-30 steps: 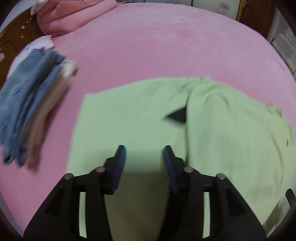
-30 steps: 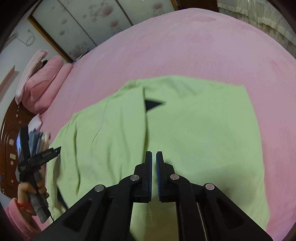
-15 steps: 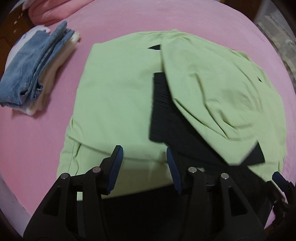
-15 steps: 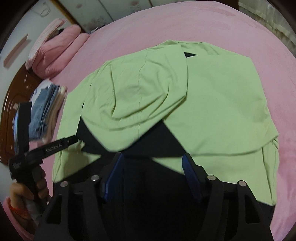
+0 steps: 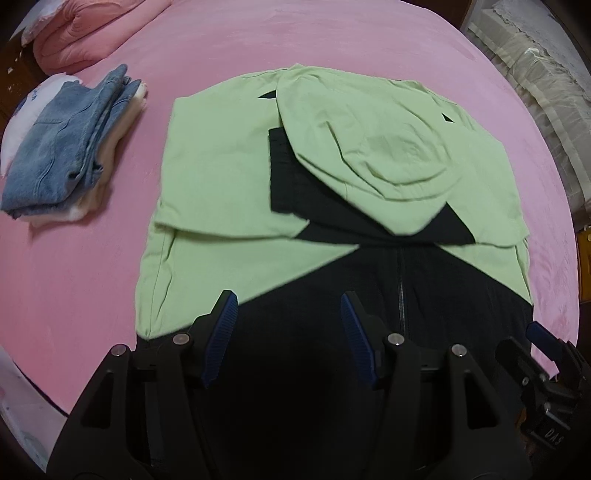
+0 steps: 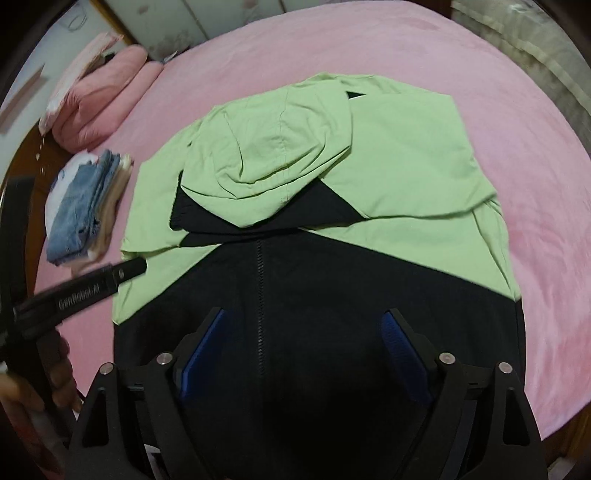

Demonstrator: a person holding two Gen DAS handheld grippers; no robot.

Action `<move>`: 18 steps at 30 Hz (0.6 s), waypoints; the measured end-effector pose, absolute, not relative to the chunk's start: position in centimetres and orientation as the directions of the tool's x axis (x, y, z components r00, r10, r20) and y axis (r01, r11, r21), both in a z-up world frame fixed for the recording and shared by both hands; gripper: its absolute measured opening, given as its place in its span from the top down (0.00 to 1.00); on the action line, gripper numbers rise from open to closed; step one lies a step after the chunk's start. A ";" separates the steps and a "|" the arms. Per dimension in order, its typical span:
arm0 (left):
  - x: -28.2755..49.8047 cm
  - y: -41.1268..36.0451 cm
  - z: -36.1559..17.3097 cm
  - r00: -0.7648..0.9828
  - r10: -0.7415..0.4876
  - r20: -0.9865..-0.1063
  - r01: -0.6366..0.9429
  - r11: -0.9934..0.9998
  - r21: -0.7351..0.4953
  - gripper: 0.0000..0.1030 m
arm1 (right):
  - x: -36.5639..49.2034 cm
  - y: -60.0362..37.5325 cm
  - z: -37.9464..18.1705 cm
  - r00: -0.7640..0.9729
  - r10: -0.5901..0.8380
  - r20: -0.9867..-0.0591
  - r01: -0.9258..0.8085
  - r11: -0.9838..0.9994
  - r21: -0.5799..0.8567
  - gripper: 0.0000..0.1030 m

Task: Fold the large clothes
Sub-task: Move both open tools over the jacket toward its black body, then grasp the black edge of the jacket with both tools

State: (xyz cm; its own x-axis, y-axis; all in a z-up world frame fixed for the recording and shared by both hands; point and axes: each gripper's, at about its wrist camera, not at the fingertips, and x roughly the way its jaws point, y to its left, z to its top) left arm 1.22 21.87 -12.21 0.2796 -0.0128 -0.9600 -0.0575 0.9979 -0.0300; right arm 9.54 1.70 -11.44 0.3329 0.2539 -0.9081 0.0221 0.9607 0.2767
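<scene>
Looking along the left claw point(image 5: 288, 325) first: lying spread on the pink bed point(image 5: 332, 40), well in from its far edge, a green-and-black hooded jacket point(image 5: 229, 177), zip point(image 5: 400, 291) running down the black lower panel toward the camera. Sitting folded in across the chest, both sleeves, the black cuff point(image 5: 282, 173) of one showing beside the hood point(image 5: 369, 147), which is lying flat on top. Hovering over the near black hem, the left claw, fingers standing well apart and gripping nothing. Poking in at the lower right corner of the view, part of the right claw. Resting near the bed's left edge, a stack of folded clothes point(image 5: 62, 147) with denim on top, and a pink quilt point(image 5: 81, 29) toward the far left corner.

Turning to the right wrist view: showing the same jacket point(image 6: 406, 155) from the other side, hood point(image 6: 273, 158) and sleeves tucked in, hem still lying full length toward the near edge of the bed point(image 6: 517, 110). Hanging wide open above the black panel to the right of the zip point(image 6: 260, 295), the right claw point(image 6: 303, 343), empty. Crossing the left side of the view, the left claw point(image 6: 122, 273) with the hand point(image 6: 55, 376) behind it, blurred.

Judging progress: sleeve and hood folds apparently done; remaining, likely, taking the hem in both claws, folding the body up over the chest once or twice, then moving the bundle to the stack point(image 6: 85, 195).
</scene>
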 end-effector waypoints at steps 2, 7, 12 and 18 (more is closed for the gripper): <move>0.2 21.8 -12.1 0.279 0.001 -0.960 -0.052 0.999 -0.014 0.45 | 8.3 1.4 -10.9 0.338 0.255 -0.906 0.031 0.959 0.281 0.15; -3.3 21.7 -12.5 0.253 0.012 -0.967 -0.073 0.997 -0.007 0.43 | 5.6 -0.2 -10.5 0.344 0.275 -0.898 0.060 0.948 0.313 0.15; -7.5 21.9 -13.8 0.184 -0.005 -0.983 -0.131 0.991 -0.029 0.42 | 2.8 -3.0 -11.8 0.332 0.290 -0.897 0.116 0.932 0.344 0.15; -13.8 23.6 -12.7 0.163 0.005 -0.987 -0.241 0.970 -0.035 0.42 | -2.0 -7.5 -12.1 0.317 0.350 -0.881 0.231 0.873 0.429 0.15</move>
